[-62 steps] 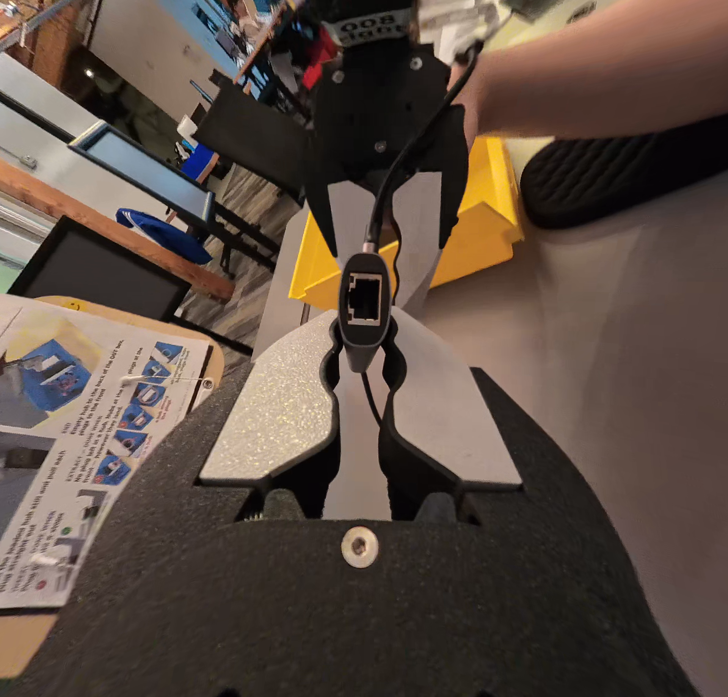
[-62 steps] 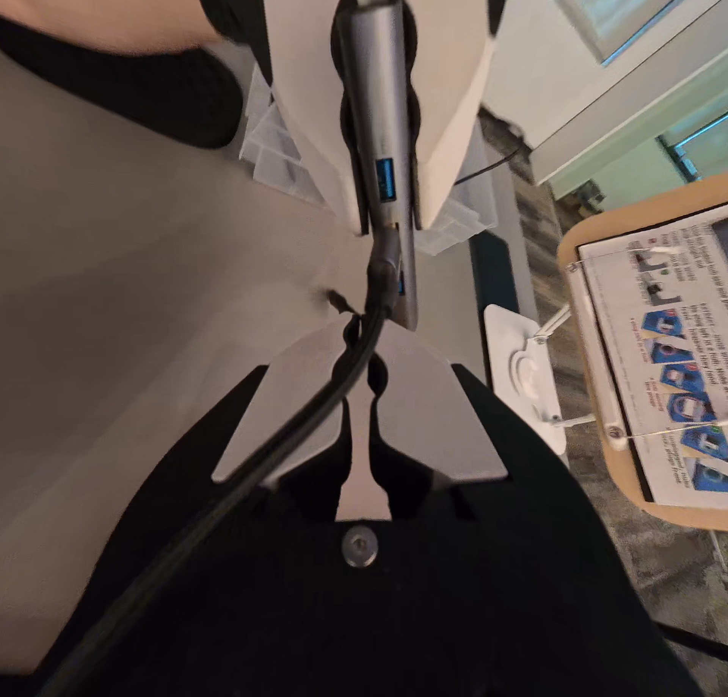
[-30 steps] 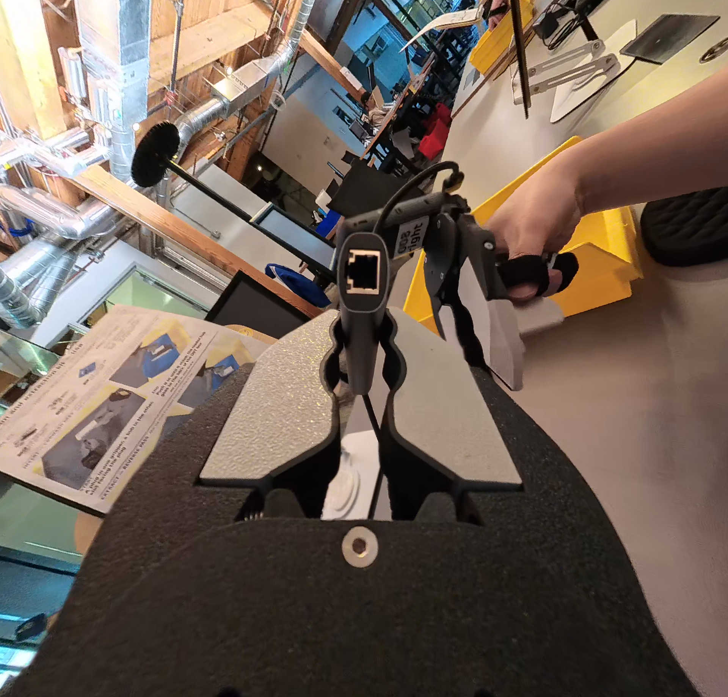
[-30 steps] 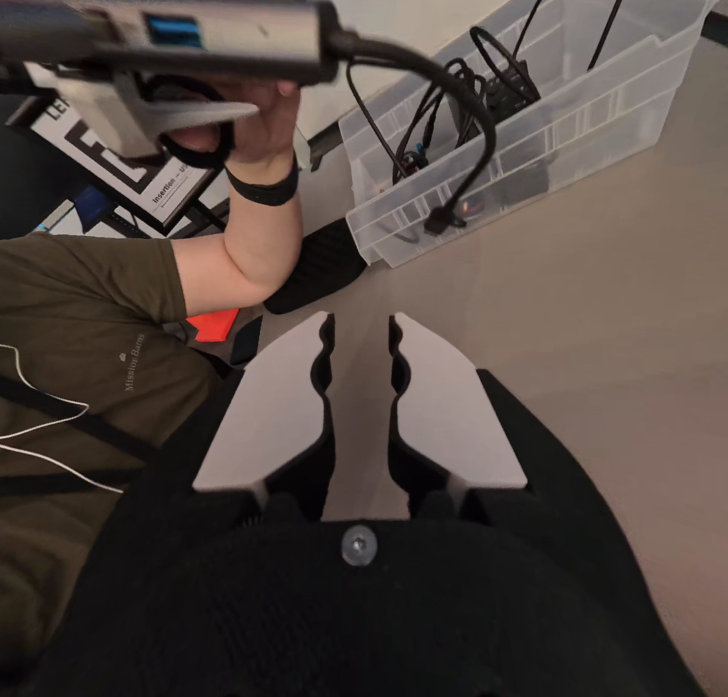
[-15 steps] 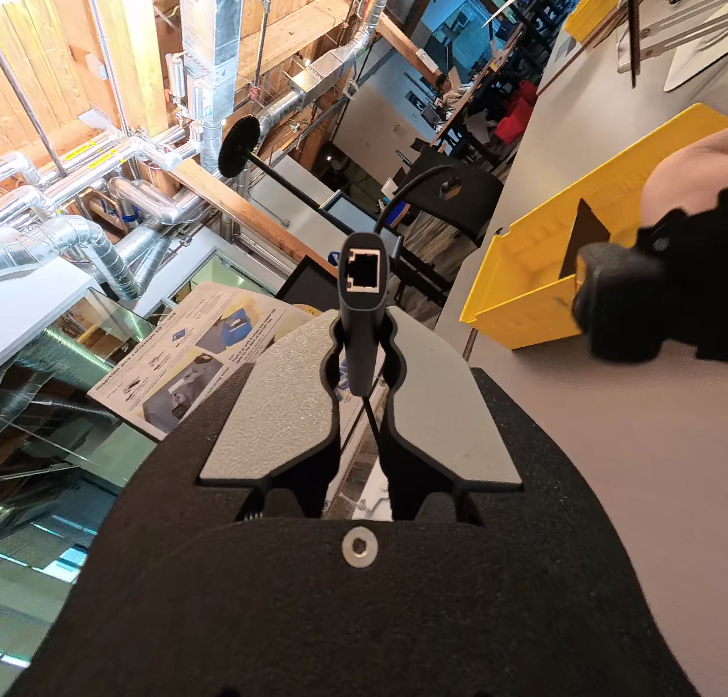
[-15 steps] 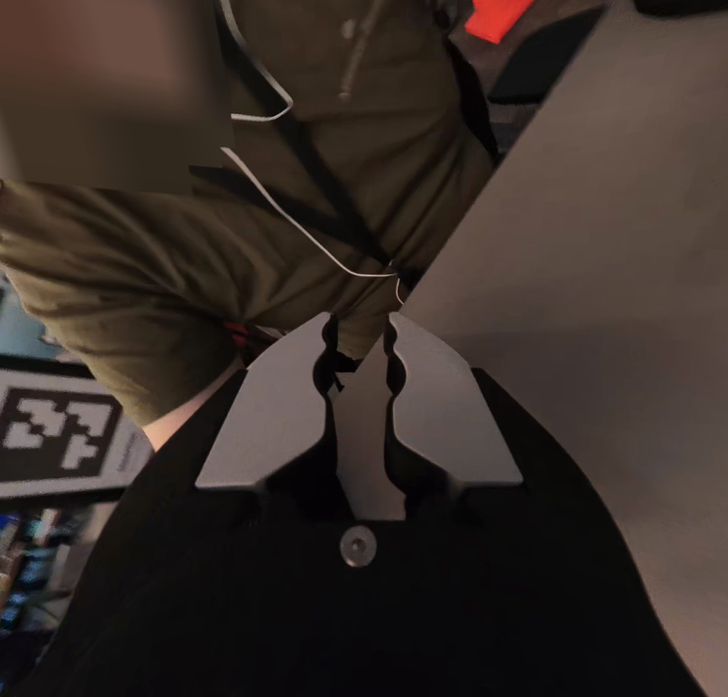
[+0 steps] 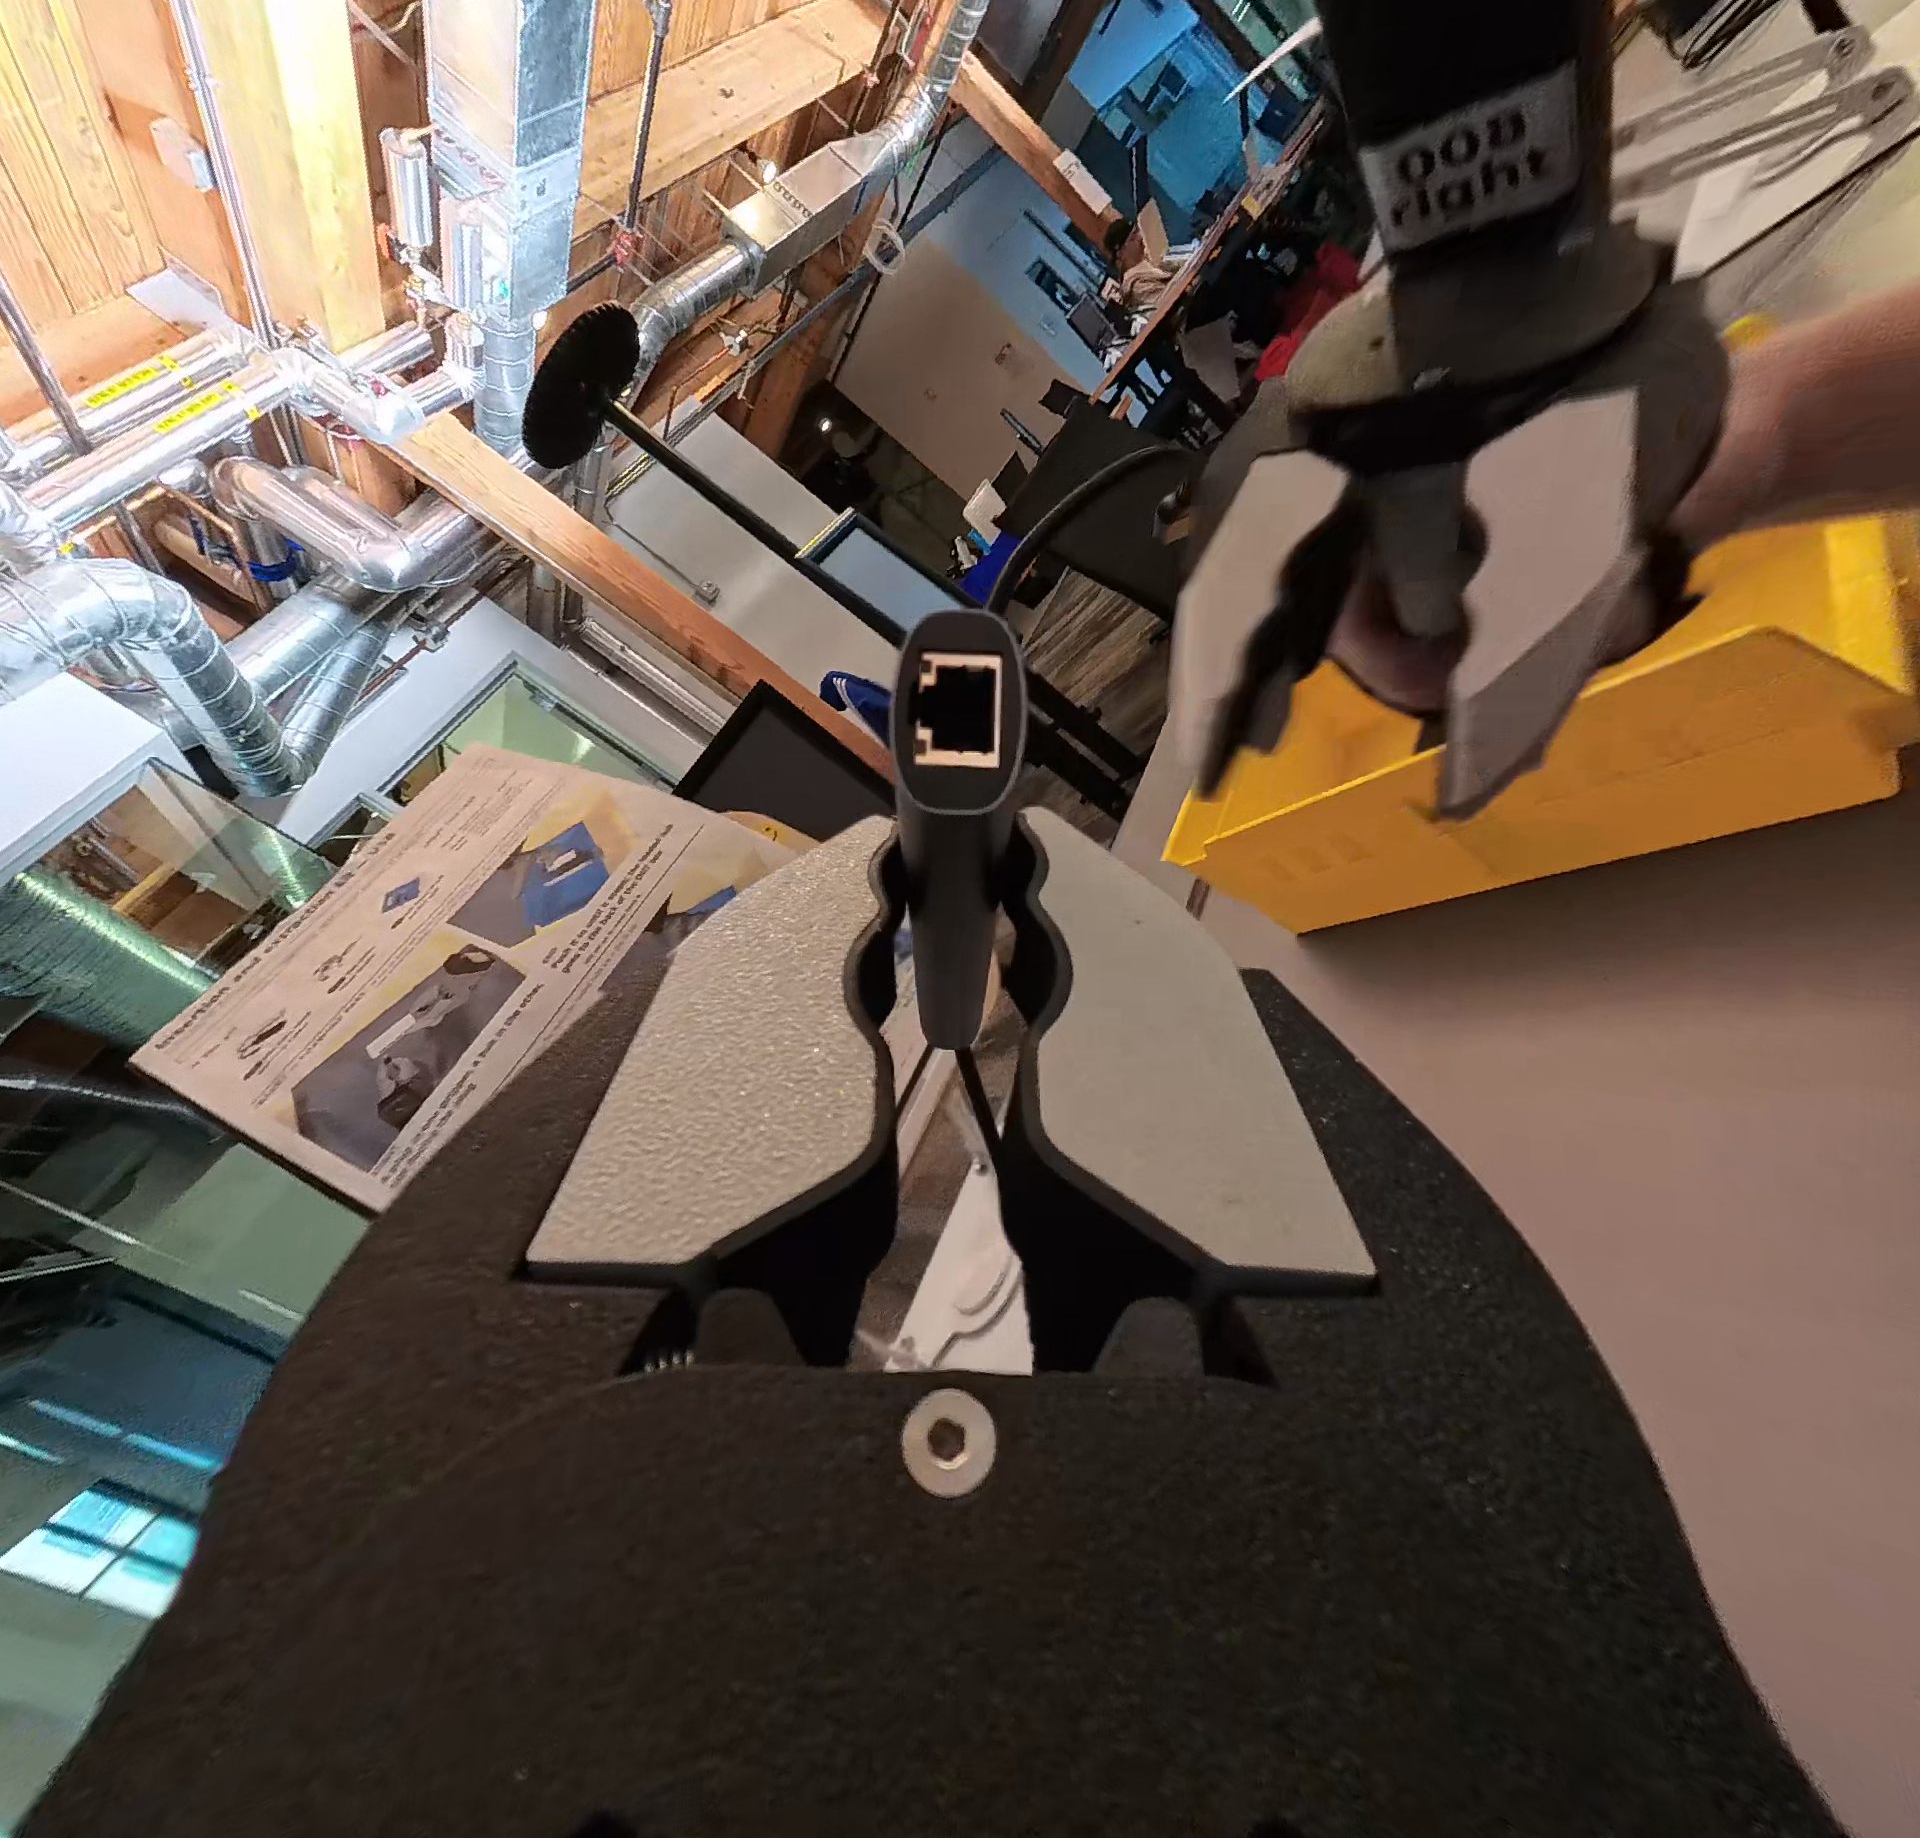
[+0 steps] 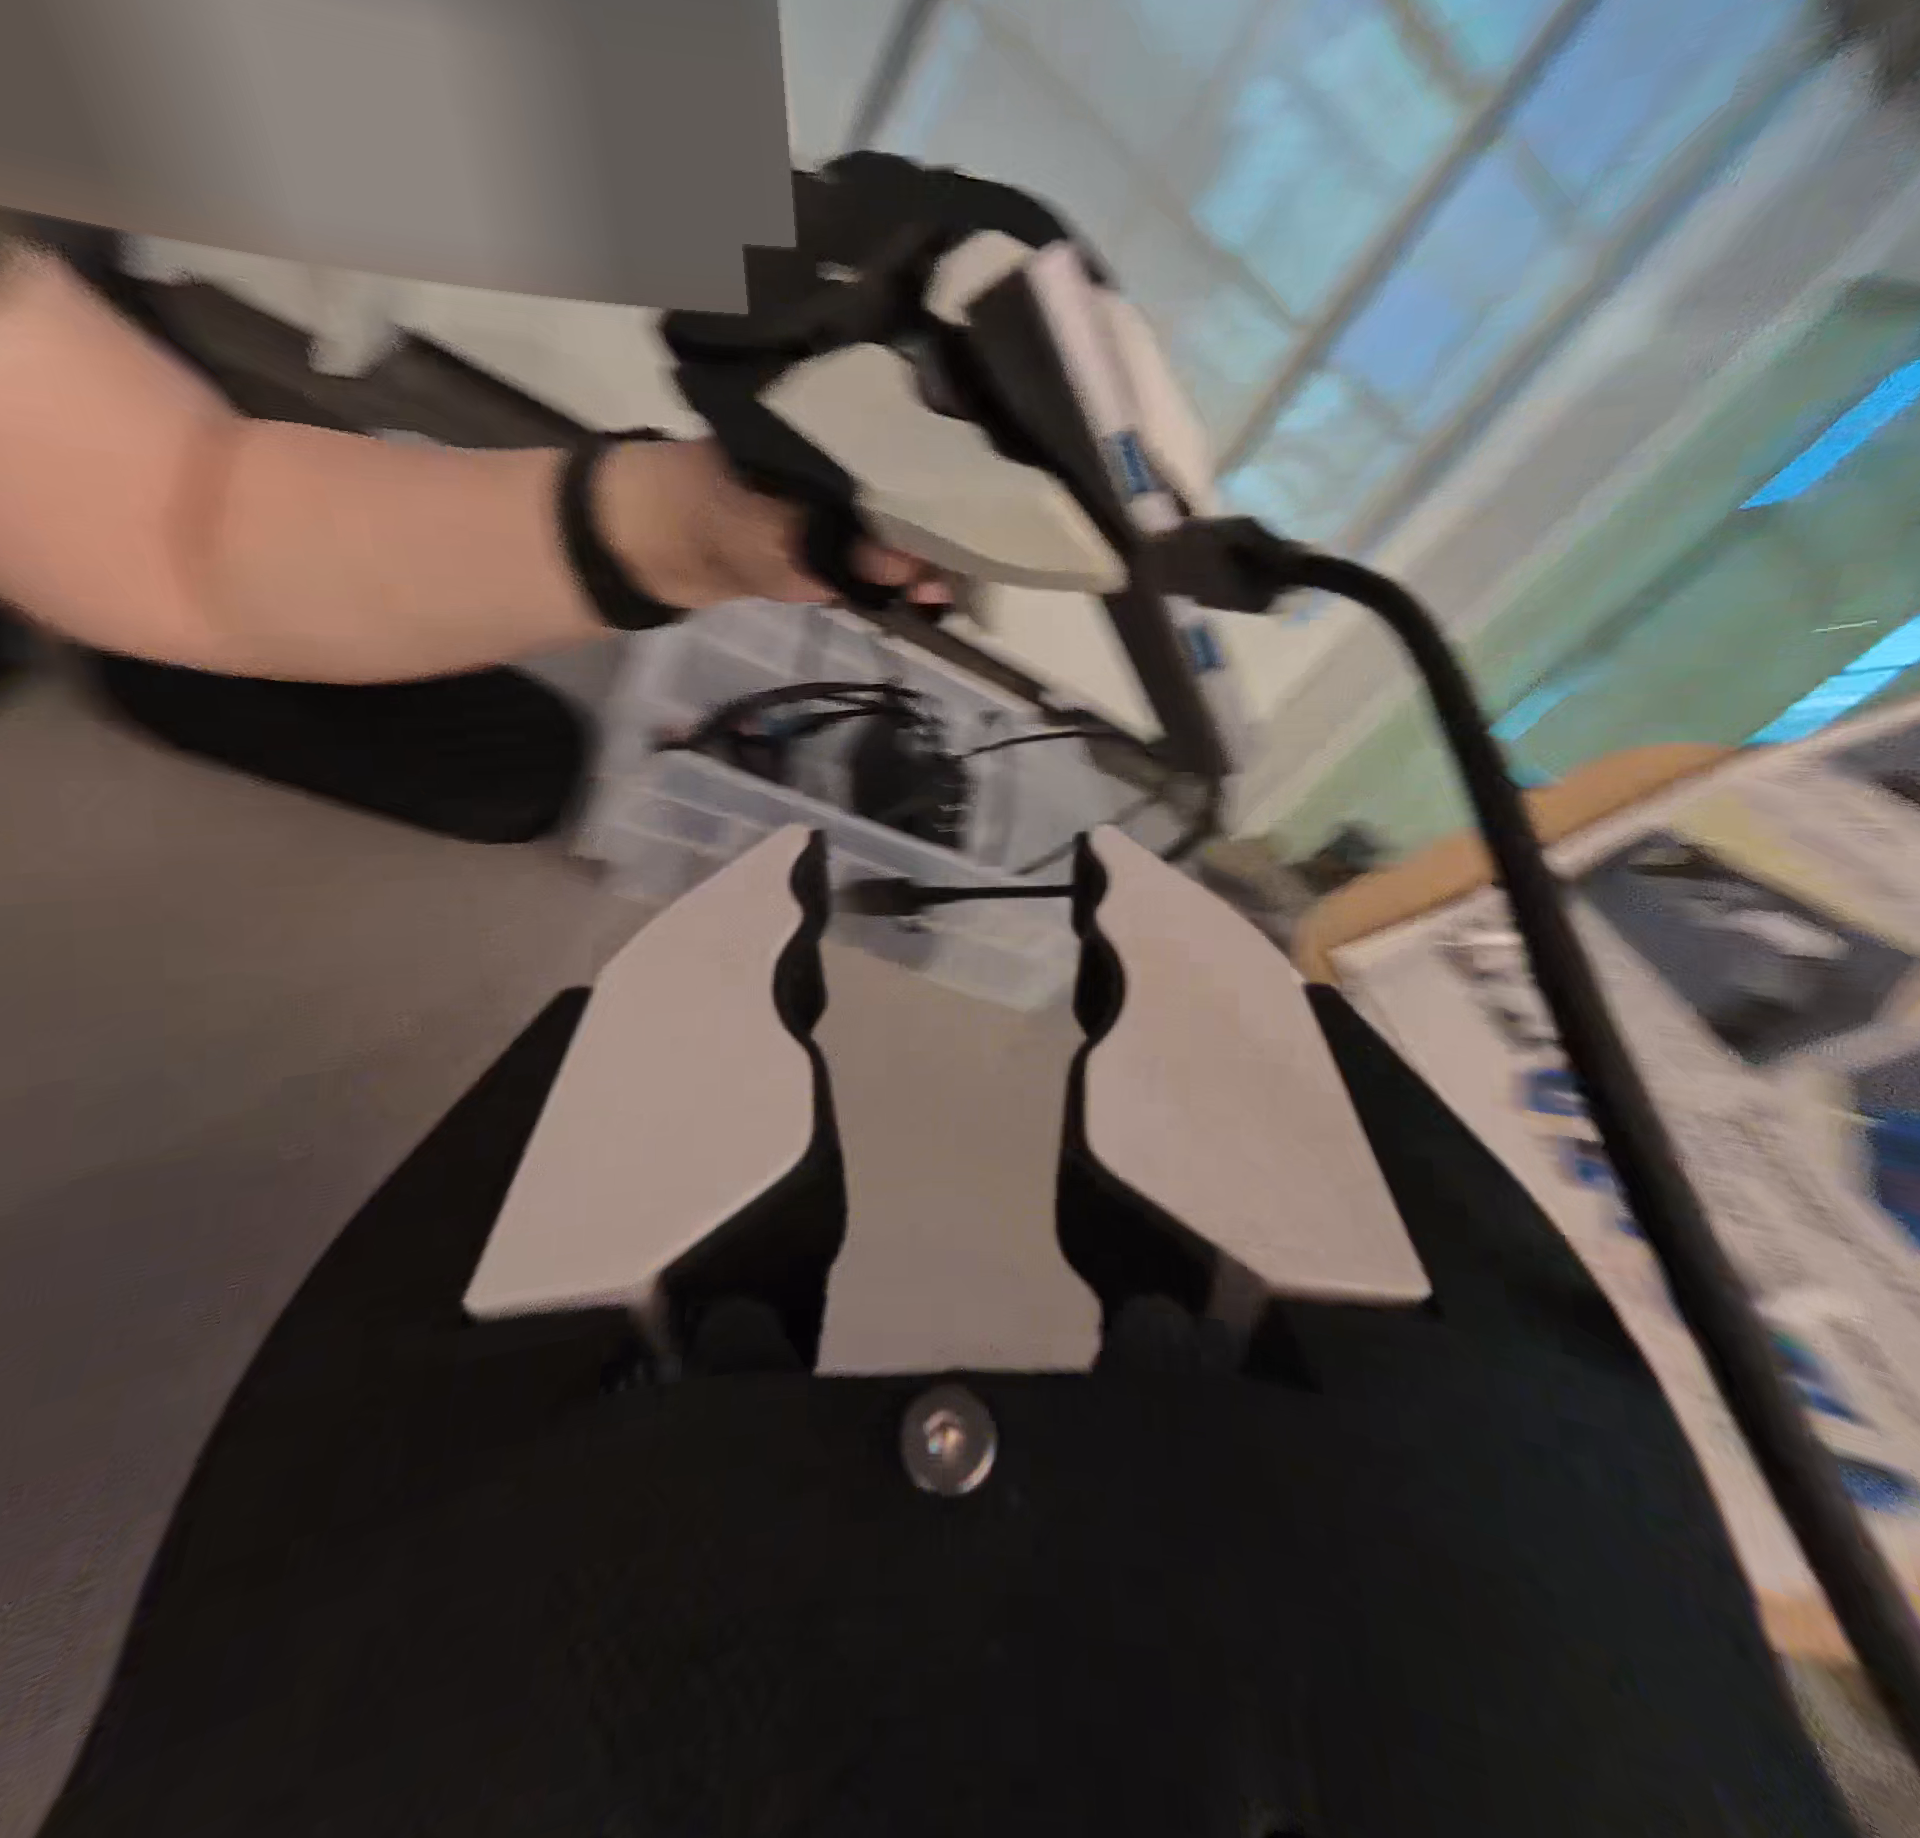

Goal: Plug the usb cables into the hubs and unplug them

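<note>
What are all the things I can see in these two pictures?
USB hub: one, dark grey, clamped upright between the left gripper's fingers, network port facing the camera.
Cable: one, black, plugged into the hub's side, trailing past the right gripper.
Yellow bin: one, on the grey table, far right.
Clear bin: one, holding black cables, on the table.
Instruction sheet: one, printed with photos, left of the table.
Black pad: one, under the person's forearm.
Left hand-held gripper: shut on the hub.
Right hand-held gripper: open, empty.
Person's hand: holding the left gripper.
</note>
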{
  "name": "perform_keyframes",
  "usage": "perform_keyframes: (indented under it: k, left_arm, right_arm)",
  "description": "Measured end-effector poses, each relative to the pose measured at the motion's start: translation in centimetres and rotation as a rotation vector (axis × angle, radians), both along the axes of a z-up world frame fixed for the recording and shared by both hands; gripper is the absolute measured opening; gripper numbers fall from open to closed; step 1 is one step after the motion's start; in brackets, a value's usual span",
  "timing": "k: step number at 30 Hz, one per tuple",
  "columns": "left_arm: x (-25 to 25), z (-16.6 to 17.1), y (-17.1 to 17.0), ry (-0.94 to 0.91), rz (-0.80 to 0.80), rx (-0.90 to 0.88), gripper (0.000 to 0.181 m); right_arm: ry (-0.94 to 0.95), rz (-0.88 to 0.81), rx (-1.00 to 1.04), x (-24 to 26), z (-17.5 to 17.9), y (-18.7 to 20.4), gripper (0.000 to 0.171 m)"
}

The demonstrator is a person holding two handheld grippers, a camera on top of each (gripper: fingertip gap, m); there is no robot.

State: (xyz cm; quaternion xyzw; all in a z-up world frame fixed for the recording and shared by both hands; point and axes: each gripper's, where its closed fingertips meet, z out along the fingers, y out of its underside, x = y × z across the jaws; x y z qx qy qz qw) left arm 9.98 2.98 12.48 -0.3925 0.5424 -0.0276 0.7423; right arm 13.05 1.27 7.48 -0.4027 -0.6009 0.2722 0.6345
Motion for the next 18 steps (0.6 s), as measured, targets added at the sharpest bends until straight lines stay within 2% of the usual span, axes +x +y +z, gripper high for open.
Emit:
perform_keyframes:
  k: [1, 3, 5, 9, 13, 18]
  left_arm:
    - [0.3, 0.0, -0.3, -0.002, -0.015, -0.007, 0.017]
    - [1.0, -0.1, -1.0, -0.005, -0.047, -0.009, 0.017]
    - [1.9, -0.2, -1.8, -0.011, -0.091, -0.02, 0.017]
    - [3.8, -0.6, -3.6, -0.024, -0.2, -0.05, 0.017]
    - [4.8, -0.8, -4.7, -0.041, -0.245, -0.054, 0.017]
    - [5.6, -0.4, -5.4, -0.114, -0.291, -0.095, 0.017]
  right_arm:
    - [0.052, -0.066, 0.071, 0.3, 0.4, 0.9, 0.054]
    - [0.099, -0.177, 0.221, 0.8, 0.9, 1.8, 0.054]
    - [0.161, -0.203, 0.327, 1.1, 1.7, 1.2, 0.054]
    - [0.198, -0.201, 0.389, 1.2, 2.4, 0.2, 0.054]
    - [0.199, -0.346, 0.542, 1.7, 2.9, 0.8, 0.054]
    - [0.19, -0.406, 0.612, 1.0, 2.5, 0.6, 0.046]
